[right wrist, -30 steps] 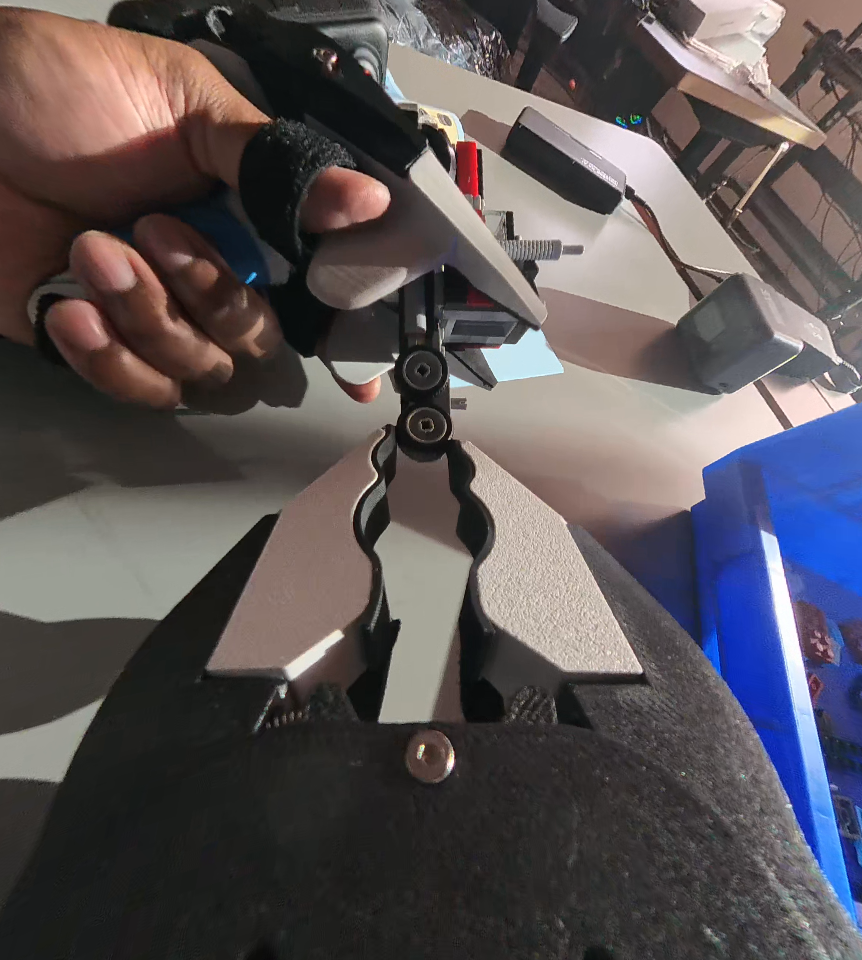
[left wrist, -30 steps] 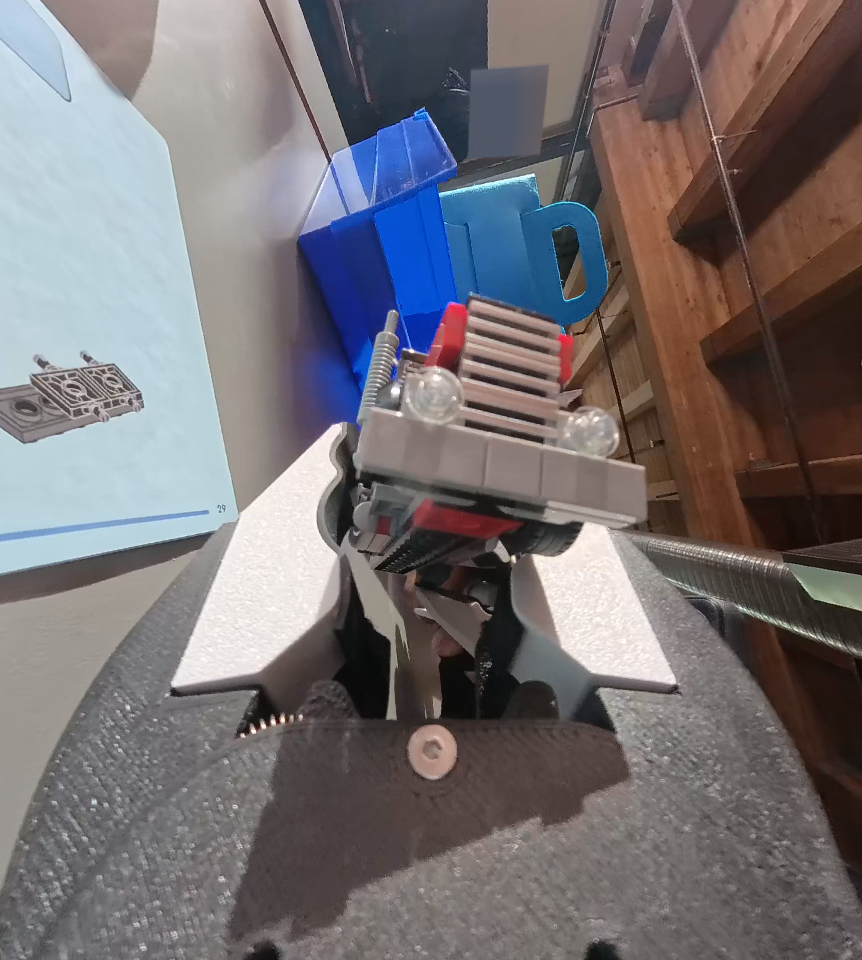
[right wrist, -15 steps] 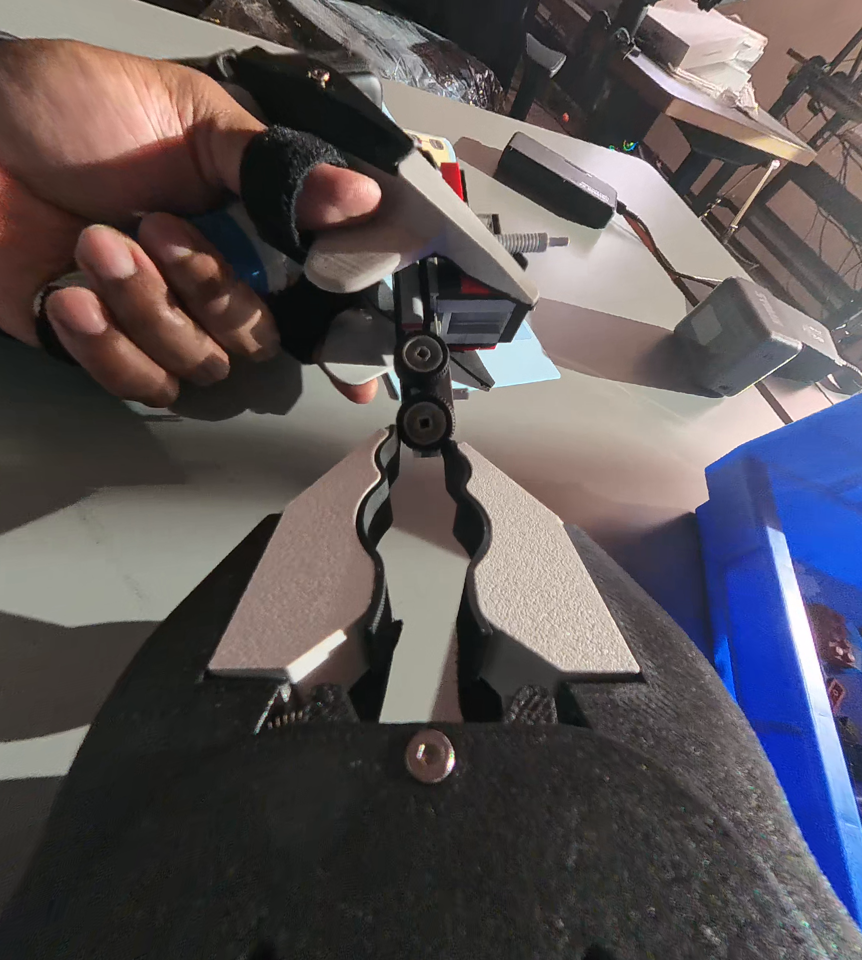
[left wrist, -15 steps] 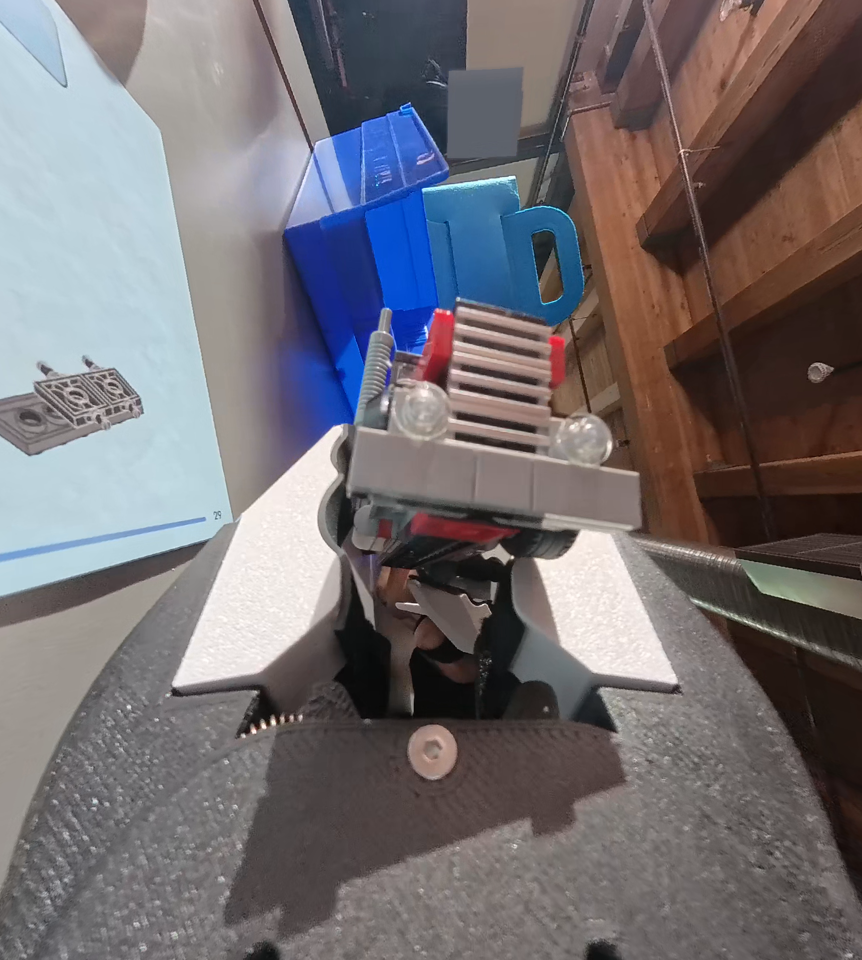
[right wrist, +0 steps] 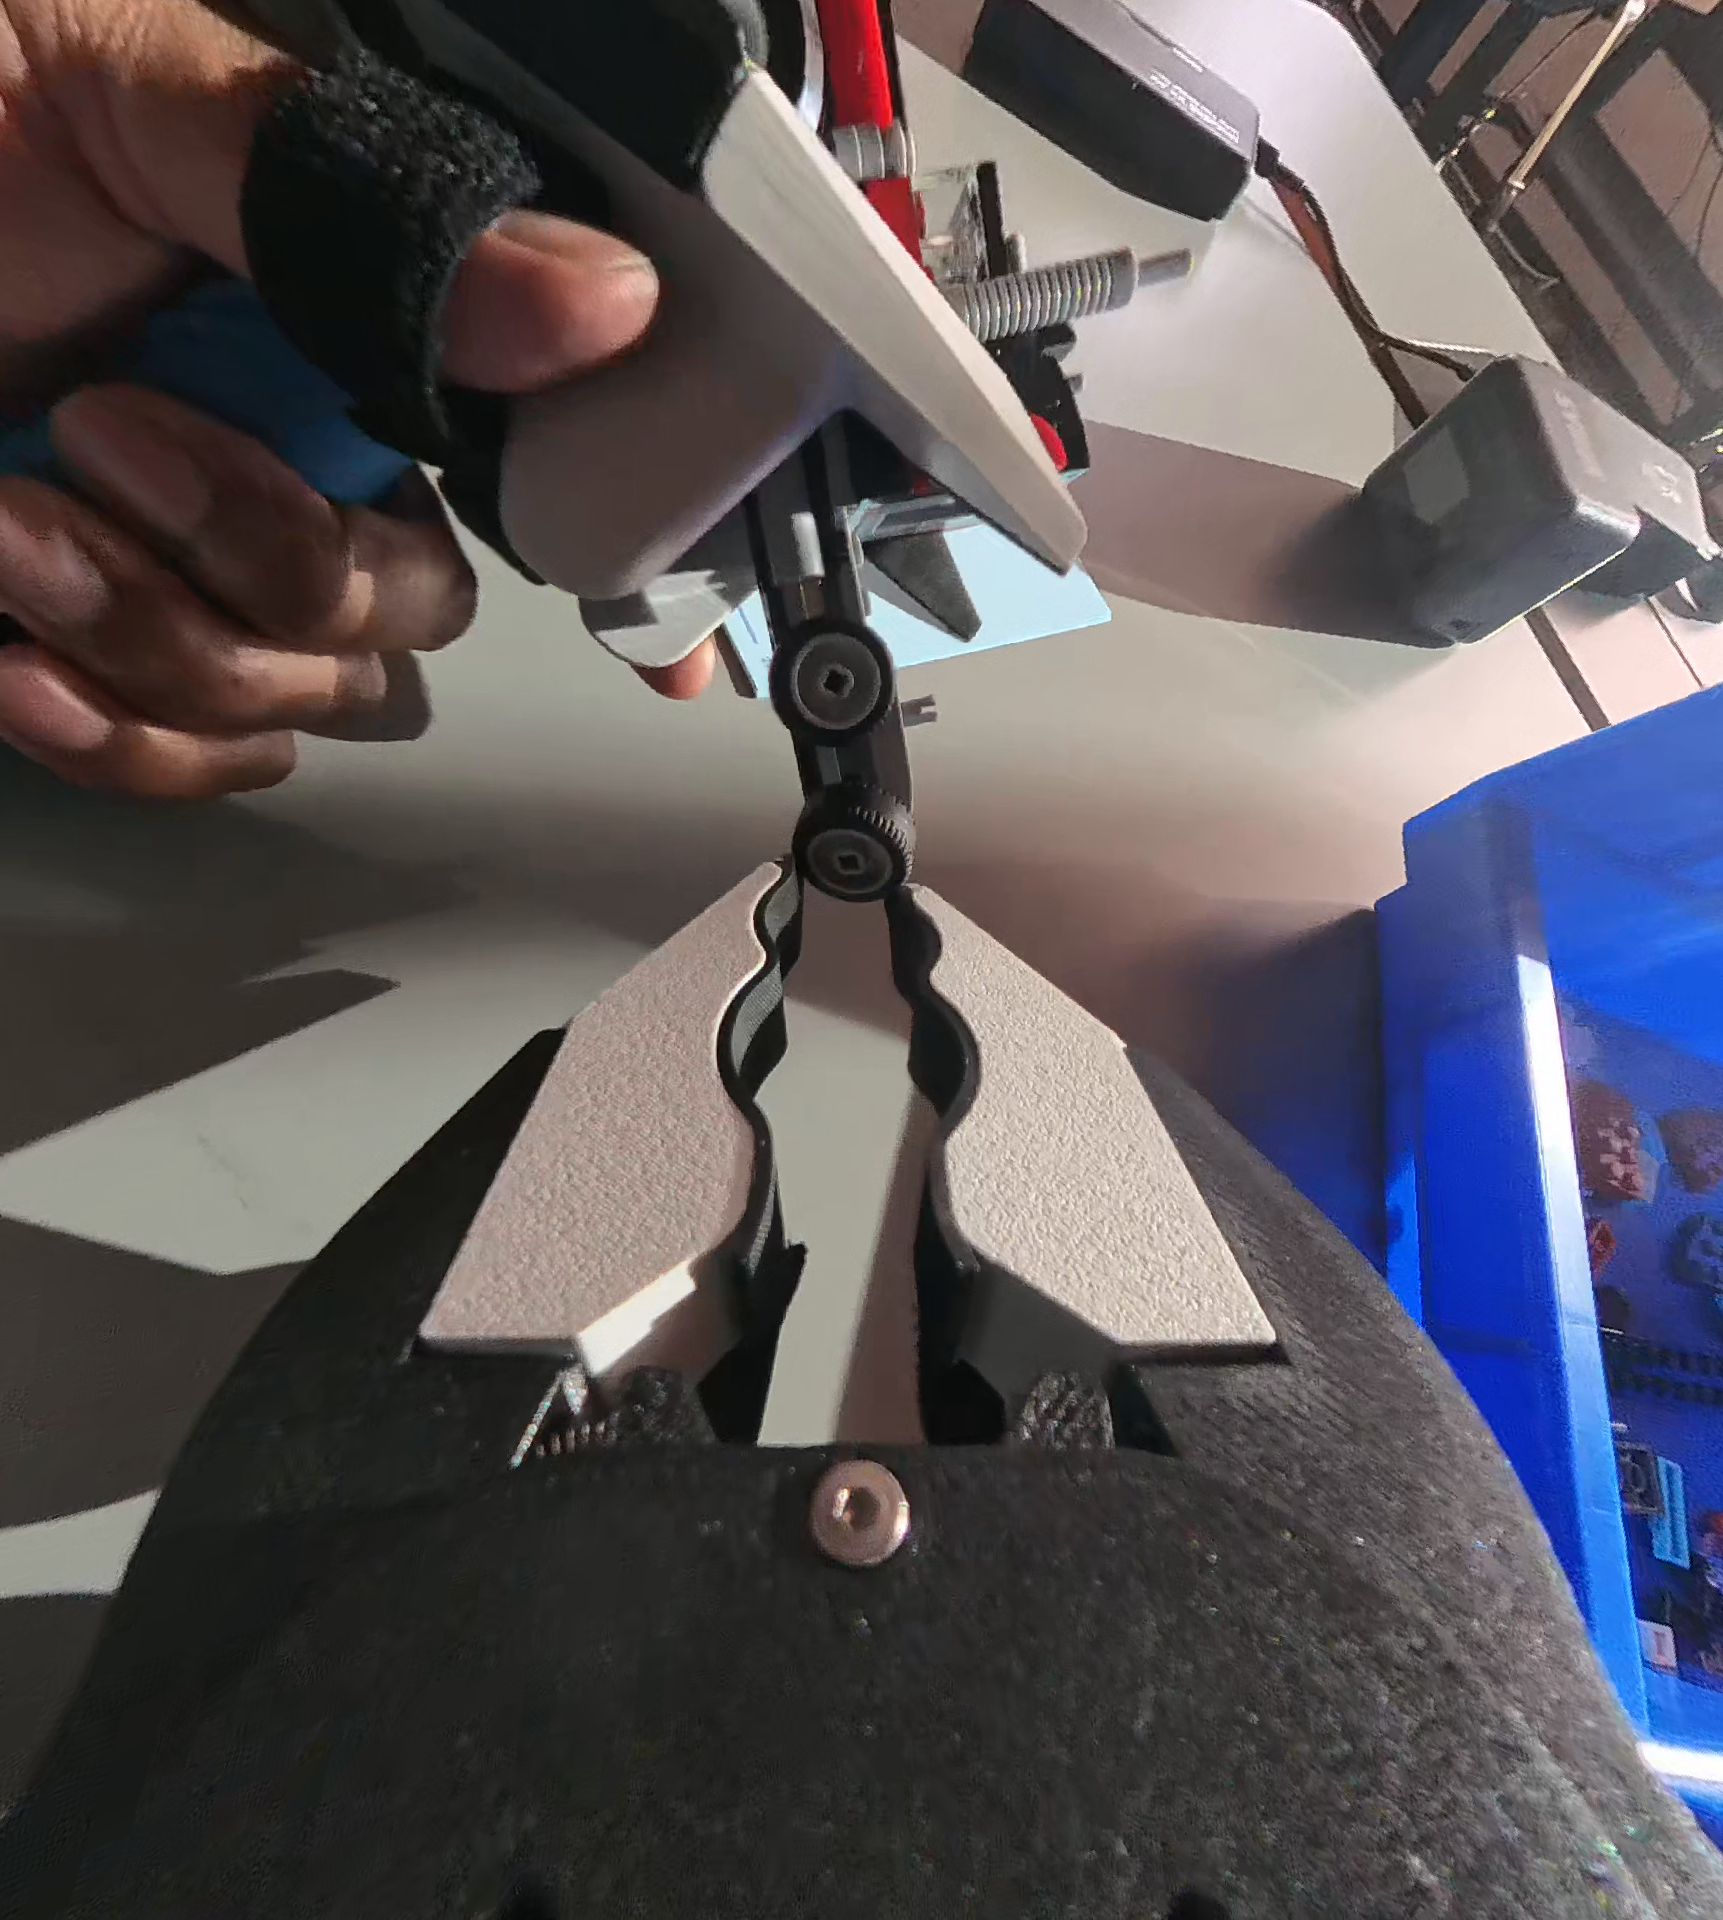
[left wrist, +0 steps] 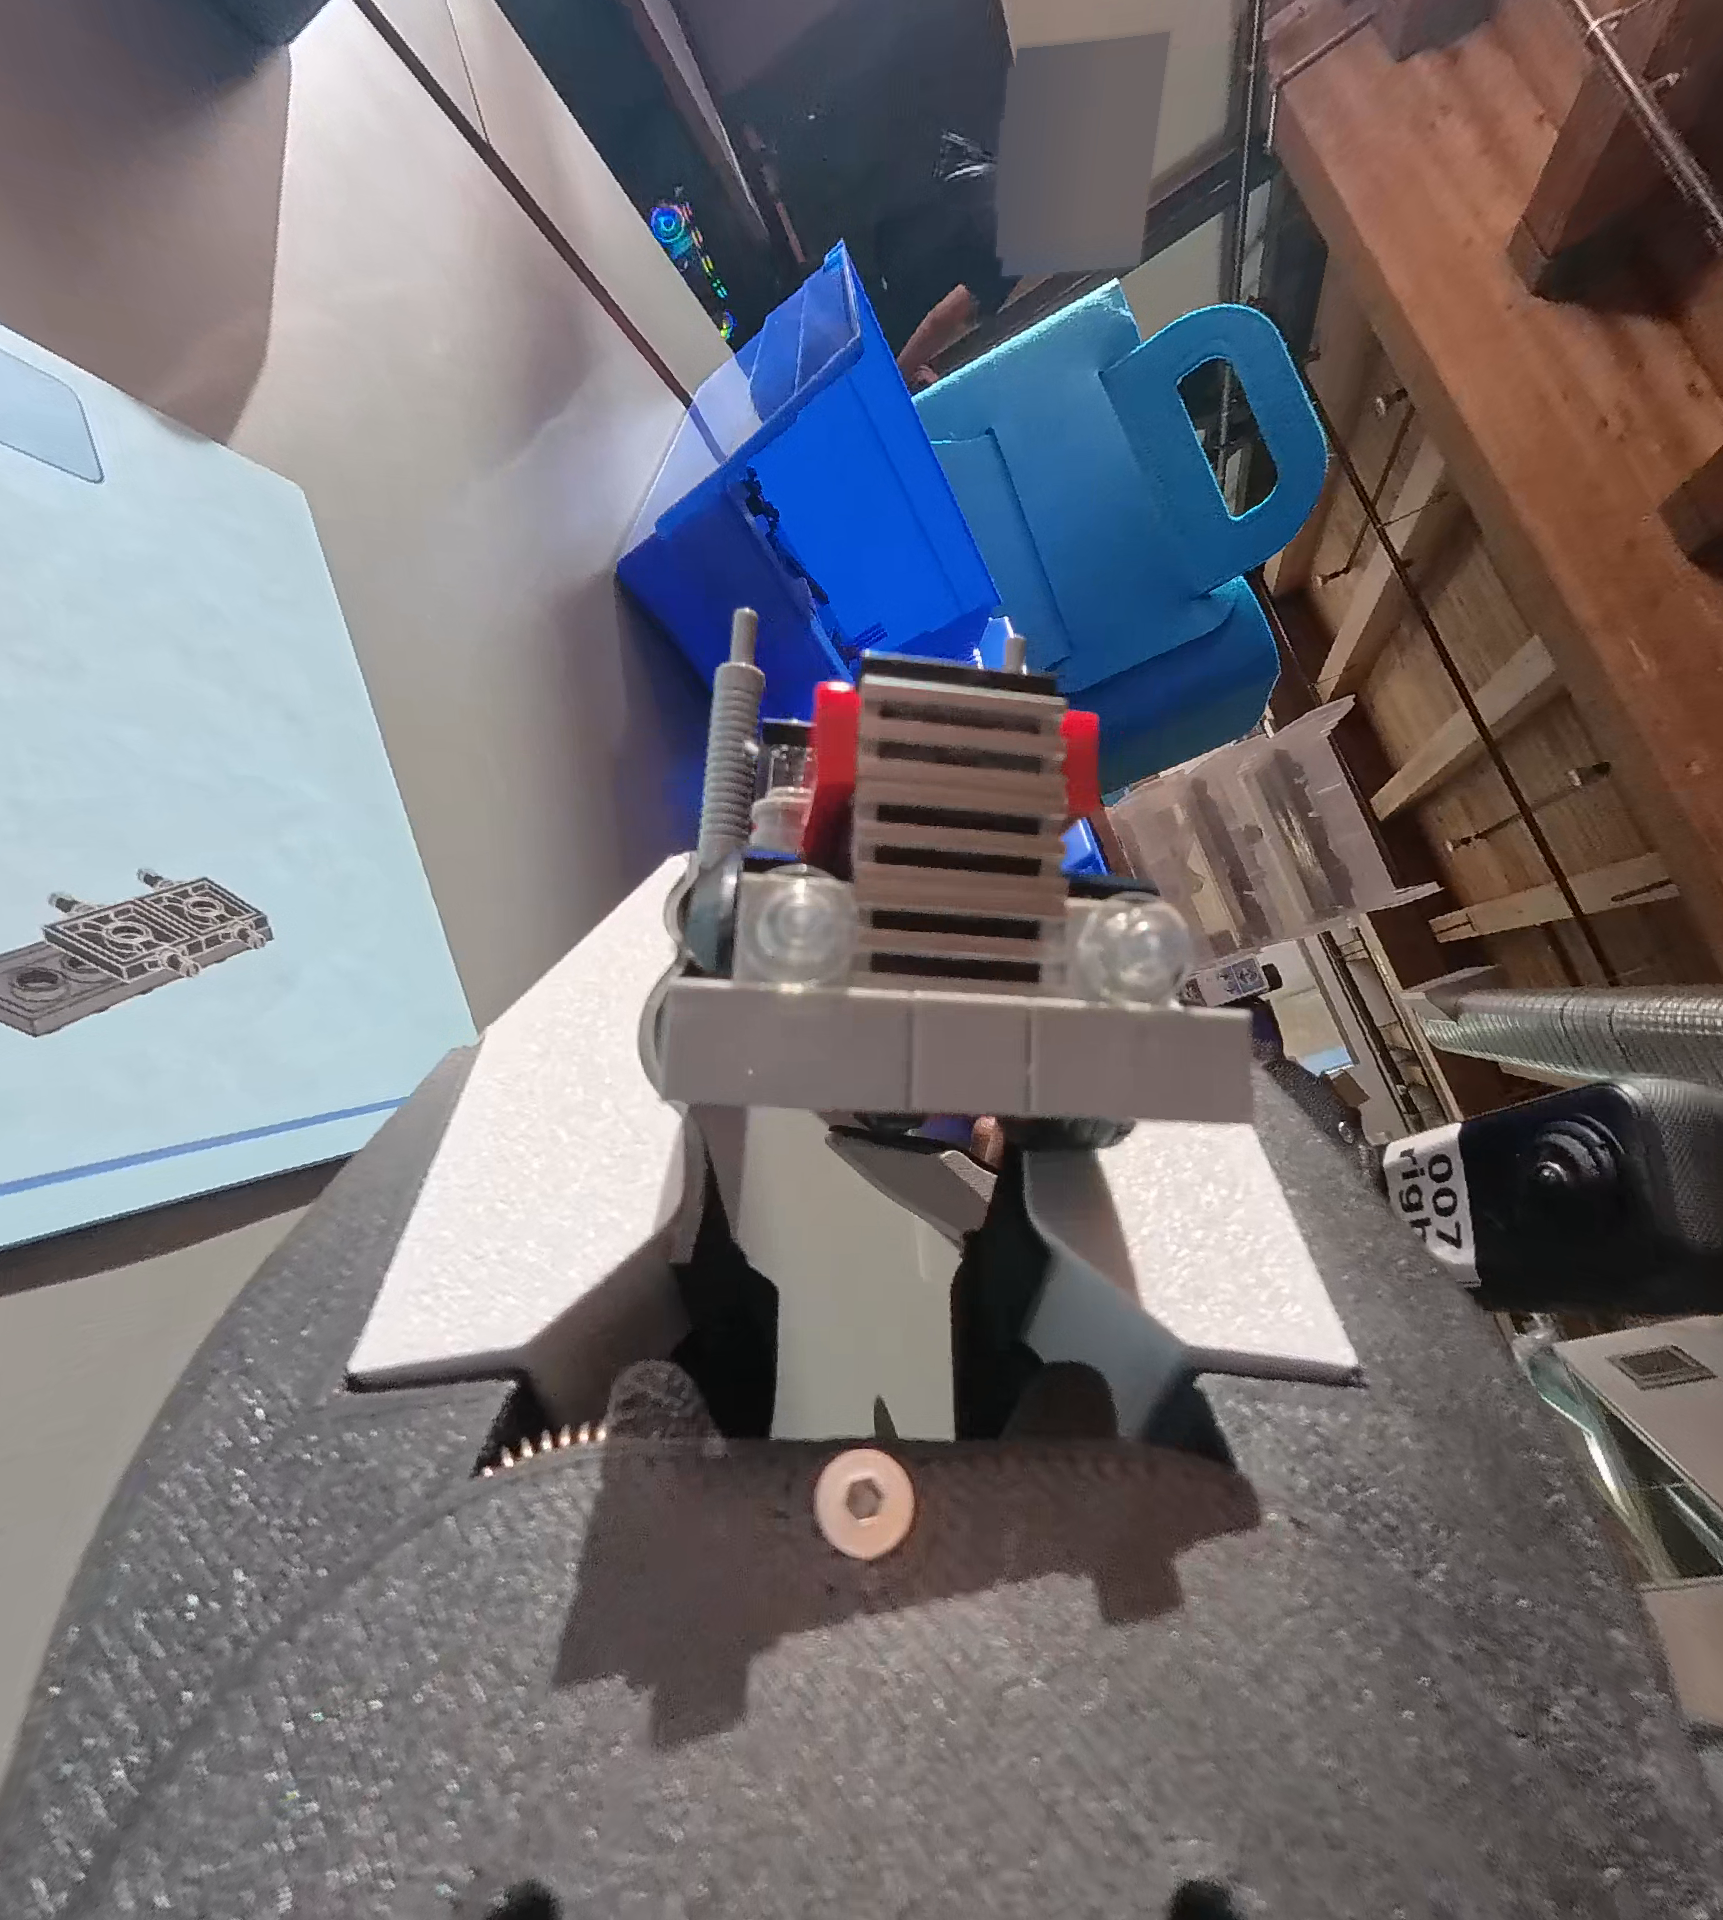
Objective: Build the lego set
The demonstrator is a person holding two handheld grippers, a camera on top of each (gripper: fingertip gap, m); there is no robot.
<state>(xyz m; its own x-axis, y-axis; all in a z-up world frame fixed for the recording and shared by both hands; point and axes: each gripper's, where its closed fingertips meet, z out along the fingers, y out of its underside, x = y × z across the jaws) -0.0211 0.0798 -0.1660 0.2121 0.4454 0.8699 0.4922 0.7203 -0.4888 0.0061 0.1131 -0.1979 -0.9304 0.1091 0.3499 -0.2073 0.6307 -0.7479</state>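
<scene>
The left gripper [left wrist: 950,1101] has its jaws clamped on the lego truck [left wrist: 956,935], grille facing forward. Below the truck's underside, the right gripper [right wrist: 852,883] pinches the lower wheel [right wrist: 854,854] of a black wheel assembly [right wrist: 844,769] at its very fingertips; the upper wheel [right wrist: 831,688] sits against the chassis. To seat it well, I would brace the truck firmly and push straight along the jaws without twisting. The blue parts bin [right wrist: 1605,1143] lies right of the jaws.

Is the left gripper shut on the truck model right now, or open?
Shut on it: the left gripper's fingers flank the lego truck, which sits lifted off the table.
</scene>
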